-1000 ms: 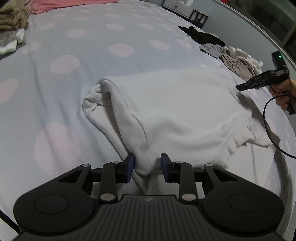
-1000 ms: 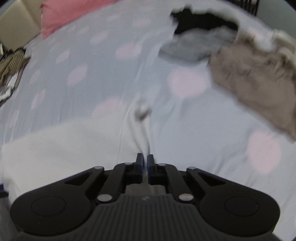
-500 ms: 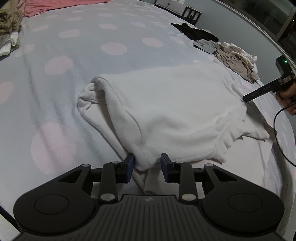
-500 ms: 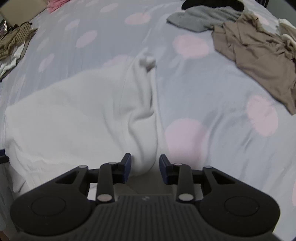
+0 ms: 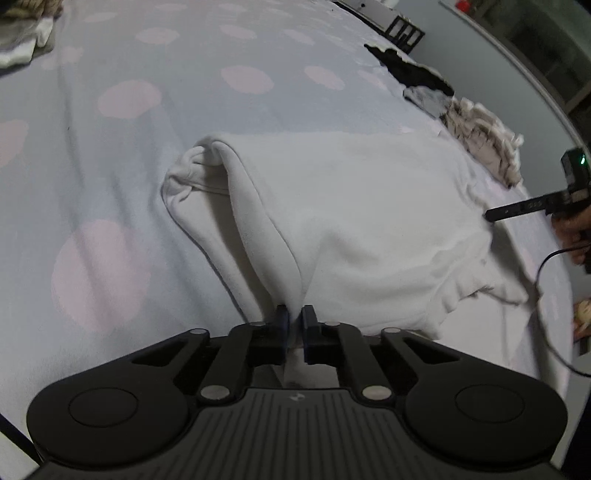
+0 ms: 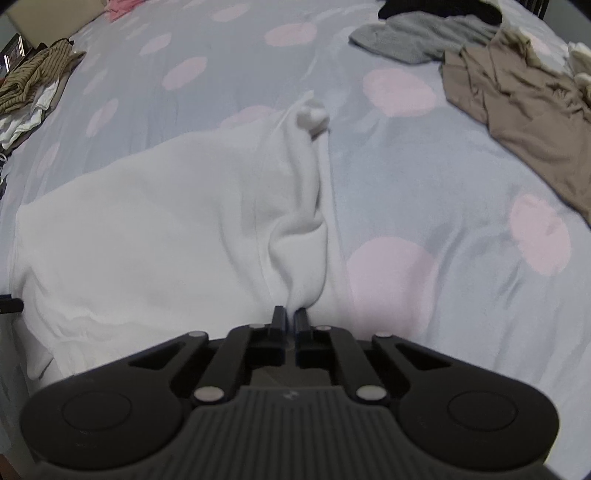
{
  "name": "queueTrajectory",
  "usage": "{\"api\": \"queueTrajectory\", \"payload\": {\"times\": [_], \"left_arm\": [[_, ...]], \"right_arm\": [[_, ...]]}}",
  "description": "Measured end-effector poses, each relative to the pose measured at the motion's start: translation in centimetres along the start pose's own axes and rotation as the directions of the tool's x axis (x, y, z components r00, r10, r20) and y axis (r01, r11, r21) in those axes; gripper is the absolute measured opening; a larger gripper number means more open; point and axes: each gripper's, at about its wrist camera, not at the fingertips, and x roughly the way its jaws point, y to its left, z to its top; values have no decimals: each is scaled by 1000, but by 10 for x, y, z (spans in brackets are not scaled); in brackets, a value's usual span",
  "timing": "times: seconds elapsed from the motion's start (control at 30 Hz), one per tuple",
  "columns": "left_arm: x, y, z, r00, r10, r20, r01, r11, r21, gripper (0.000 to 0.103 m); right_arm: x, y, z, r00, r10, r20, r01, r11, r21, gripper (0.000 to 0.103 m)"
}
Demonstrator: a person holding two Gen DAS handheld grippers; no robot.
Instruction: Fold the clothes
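Note:
A white fleece garment (image 5: 351,206) lies spread on the bed, with a sleeve folded along each side. My left gripper (image 5: 293,317) is shut on the garment's near edge at the base of the left sleeve fold (image 5: 258,221). My right gripper (image 6: 290,319) is shut on the garment (image 6: 166,221) at the base of the other sleeve fold (image 6: 303,192). The right gripper also shows in the left wrist view (image 5: 491,214) at the garment's right side.
The bed has a grey cover with pink dots (image 5: 110,166). A beige garment (image 6: 517,92), a grey one (image 6: 417,33) and a black one (image 6: 443,7) lie at the far right. Folded striped and white clothes (image 6: 29,81) sit at the far left.
Both grippers closed on the white garment's edge: the left was open around the fabric before, the right opened half a second ago and is shut again. The cloth bunches at both sets of jaws.

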Motion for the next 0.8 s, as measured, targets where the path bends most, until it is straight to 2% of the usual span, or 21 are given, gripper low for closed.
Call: {"api": "queueTrajectory", "payload": {"times": [0.07,0.17,0.33,0.43,0.57,0.6,0.7,0.8], "left_arm": [[-8,4,0,999,-38,1,38,999,-30,4],[-15,7,1,998,-59,-5,59,997,-47,4],[-18,5,-5,992,-119,-37,117,991,-62,4],[-24,2,-10,983,-179,-34,176,982,-70,4],[-41,9,-14,959,-281,32,283,953,-111,4],[-43,10,-15,957,-288,38,291,950,-116,4],[-39,12,-18,969,-247,6,247,962,-115,4],[-20,14,-25,977,-202,-62,194,973,-125,4]], "right_arm": [[-6,-5,4,1000,18,17,-18,1000,23,4],[-18,-13,7,998,55,30,-57,996,68,4],[-28,-24,7,997,74,17,-75,993,89,4],[-33,-35,4,995,98,10,-98,988,119,4],[-48,-48,1,988,152,40,-157,974,165,4],[-52,-51,1,985,164,54,-172,969,177,4],[-55,-59,0,983,169,66,-179,963,200,4],[-40,-54,-3,990,141,11,-141,975,171,4]]}}
